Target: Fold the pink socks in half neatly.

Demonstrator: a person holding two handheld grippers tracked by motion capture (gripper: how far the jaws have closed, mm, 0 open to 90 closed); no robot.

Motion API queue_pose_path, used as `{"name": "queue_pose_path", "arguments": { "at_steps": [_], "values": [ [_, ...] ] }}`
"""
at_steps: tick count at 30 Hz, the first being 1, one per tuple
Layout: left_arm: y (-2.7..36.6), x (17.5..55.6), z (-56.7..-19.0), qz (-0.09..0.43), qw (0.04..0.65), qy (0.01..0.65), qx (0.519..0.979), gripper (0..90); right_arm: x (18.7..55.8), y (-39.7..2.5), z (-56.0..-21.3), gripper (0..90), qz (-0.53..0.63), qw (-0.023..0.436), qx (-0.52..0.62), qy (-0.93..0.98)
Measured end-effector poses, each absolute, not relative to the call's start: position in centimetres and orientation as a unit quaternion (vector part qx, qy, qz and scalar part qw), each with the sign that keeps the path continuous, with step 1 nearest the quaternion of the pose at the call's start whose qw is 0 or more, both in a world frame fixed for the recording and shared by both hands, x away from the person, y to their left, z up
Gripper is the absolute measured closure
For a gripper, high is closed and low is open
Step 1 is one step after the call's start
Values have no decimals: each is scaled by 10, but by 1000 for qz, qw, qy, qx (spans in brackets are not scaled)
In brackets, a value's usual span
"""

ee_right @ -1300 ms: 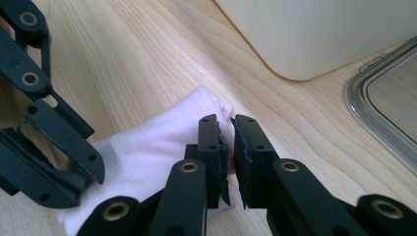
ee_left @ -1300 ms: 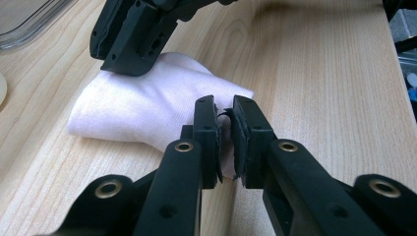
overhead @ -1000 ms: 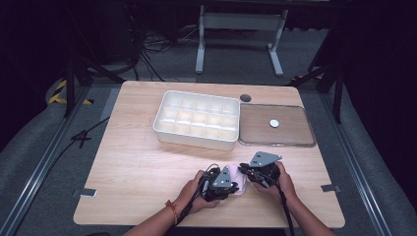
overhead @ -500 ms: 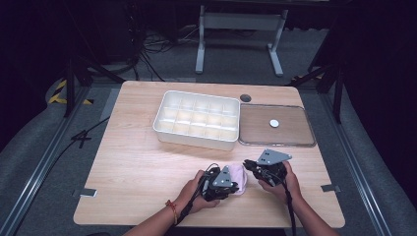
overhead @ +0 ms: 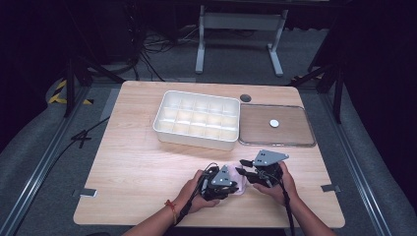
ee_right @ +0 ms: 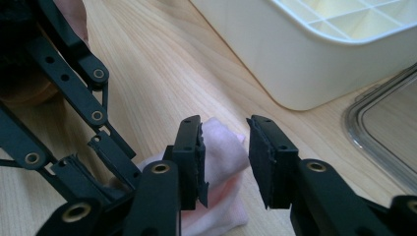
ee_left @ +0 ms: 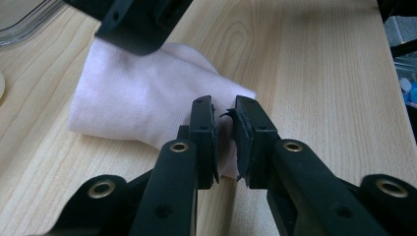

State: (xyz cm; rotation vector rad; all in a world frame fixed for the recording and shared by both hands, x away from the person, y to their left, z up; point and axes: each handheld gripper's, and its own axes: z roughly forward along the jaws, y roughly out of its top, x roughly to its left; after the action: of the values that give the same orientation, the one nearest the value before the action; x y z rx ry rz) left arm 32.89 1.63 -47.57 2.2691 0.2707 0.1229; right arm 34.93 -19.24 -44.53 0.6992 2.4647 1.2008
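Observation:
A pale pink cloth (ee_left: pixel 142 103) lies crumpled on the wooden table near its front edge, also seen as the cloth (overhead: pixel 240 187) in the high view. My left gripper (ee_left: pixel 225 142) is shut on a fold at the cloth's near corner. My right gripper (ee_right: pixel 223 157) stands open just over the cloth (ee_right: pixel 226 142), and the fabric's raised end sits between its jaws without being pinched. In the high view the left gripper (overhead: pixel 231 183) and right gripper (overhead: pixel 244 171) face each other closely.
A white compartment tray (overhead: pixel 196 133) sits at the table's middle back, with its wall (ee_right: pixel 314 59) close ahead of the right gripper. Beside it to the right lies a clear lid (overhead: pixel 300 140) with a small white disc (overhead: pixel 274 123) on it. Bare wood stretches left.
The right gripper has shifted slightly to the right and up, away from the left one. The left gripper and the cloth have stayed in place.

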Motion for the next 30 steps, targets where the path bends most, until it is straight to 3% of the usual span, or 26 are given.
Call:
{"name": "queue_pose_path", "arguments": {
  "at_steps": [10, 14, 26, 30],
  "values": [
    [16, 327, -475, 56, 409, 102, 905, 779, 359, -184, -461, 496, 397, 117, 269, 870],
    [17, 327, -476, 55, 409, 101, 905, 775, 366, -190, -469, 437, 399, 81, 306, 861],
    [28, 326, -470, 47, 401, 100, 909, 662, 374, -196, -475, 574, 407, 5, 315, 857],
    [41, 327, -460, 60, 390, 97, 914, 543, 374, -196, -475, 620, 407, -1, 312, 859]
  ]
}}
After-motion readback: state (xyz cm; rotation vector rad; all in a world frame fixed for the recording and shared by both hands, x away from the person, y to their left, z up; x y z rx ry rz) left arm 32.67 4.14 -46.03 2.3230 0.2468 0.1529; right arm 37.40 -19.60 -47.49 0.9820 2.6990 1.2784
